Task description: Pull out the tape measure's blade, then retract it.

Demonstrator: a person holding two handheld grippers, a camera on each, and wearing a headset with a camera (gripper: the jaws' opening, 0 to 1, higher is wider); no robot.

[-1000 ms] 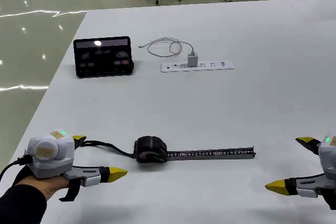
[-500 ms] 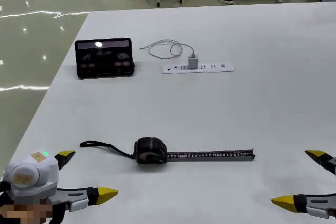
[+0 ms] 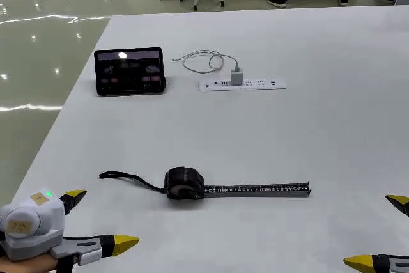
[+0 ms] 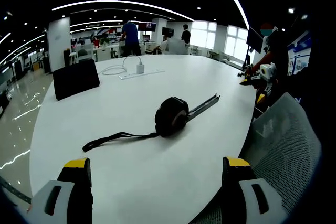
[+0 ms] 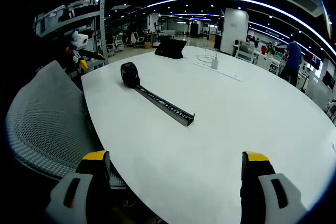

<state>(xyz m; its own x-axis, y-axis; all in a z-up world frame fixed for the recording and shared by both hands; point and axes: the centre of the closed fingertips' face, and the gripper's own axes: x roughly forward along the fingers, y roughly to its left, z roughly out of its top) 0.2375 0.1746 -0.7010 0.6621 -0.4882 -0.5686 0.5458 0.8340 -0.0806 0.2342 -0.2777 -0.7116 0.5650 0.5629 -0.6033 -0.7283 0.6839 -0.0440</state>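
A black tape measure (image 3: pixel 185 182) lies on the white table (image 3: pixel 268 126), with its blade (image 3: pixel 259 189) drawn out to the right and its wrist strap (image 3: pixel 124 178) trailing left. The left gripper view shows the case (image 4: pixel 171 115) ahead and the blade (image 4: pixel 204 106) running away. In the right gripper view the blade's end (image 5: pixel 185 116) points toward me. My left gripper (image 3: pixel 102 218) is open at the table's near left corner, well short of the case. At the near right edge my right gripper (image 3: pixel 383 231) is open and holds nothing.
A dark tablet (image 3: pixel 129 71) stands at the back left of the table. Beside it lie a white power strip (image 3: pixel 241 84) with a charger and a coiled cable (image 3: pixel 203 61). A mesh chair (image 5: pixel 44 124) is close to the near edge. Office chairs and people are beyond the table.
Both grippers have drawn back toward the near edge and away from the tape measure. The tape measure and its extended blade have not moved.
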